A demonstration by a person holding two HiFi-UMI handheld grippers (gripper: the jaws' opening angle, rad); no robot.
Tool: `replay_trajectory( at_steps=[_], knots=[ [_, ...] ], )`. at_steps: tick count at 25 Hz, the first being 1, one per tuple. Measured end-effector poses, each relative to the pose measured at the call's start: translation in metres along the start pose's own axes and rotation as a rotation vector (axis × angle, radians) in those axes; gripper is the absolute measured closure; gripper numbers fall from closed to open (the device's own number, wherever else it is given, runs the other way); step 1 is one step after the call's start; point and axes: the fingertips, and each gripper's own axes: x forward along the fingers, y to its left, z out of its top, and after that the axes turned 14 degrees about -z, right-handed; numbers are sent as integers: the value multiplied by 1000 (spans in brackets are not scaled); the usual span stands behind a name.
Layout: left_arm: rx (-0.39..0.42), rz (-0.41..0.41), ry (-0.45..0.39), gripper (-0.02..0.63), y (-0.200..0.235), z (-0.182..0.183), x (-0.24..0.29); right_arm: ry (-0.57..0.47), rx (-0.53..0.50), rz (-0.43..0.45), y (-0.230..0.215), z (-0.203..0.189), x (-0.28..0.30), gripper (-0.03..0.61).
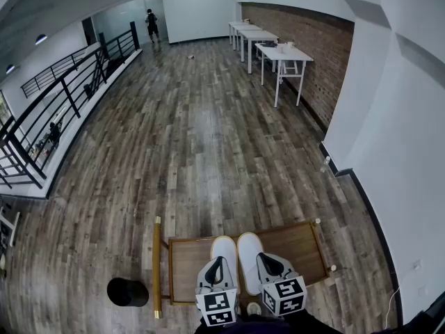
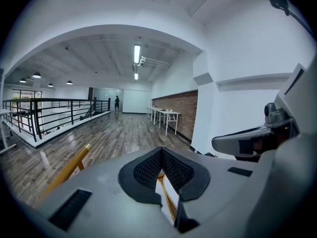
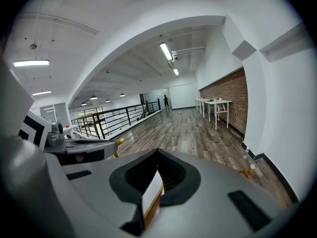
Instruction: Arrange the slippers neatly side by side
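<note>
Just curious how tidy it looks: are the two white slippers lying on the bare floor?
No: the left slipper and the right slipper lie side by side on the wooden table, not on the floor.

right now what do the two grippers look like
Both are alike. The left gripper and the right gripper have smooth light grey shells that taper toward the tip, black ribbed pads inside the jaws and dark rectangular slots on top. Each carries a cube with black and white square markers at the rear. No cables show.
</note>
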Motion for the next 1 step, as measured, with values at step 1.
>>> replay_trajectory(
  at_steps=[1],
  knots=[
    [1, 0, 1, 612, 0, 0, 0, 0, 0, 0, 0, 0, 0, 580]
  ],
)
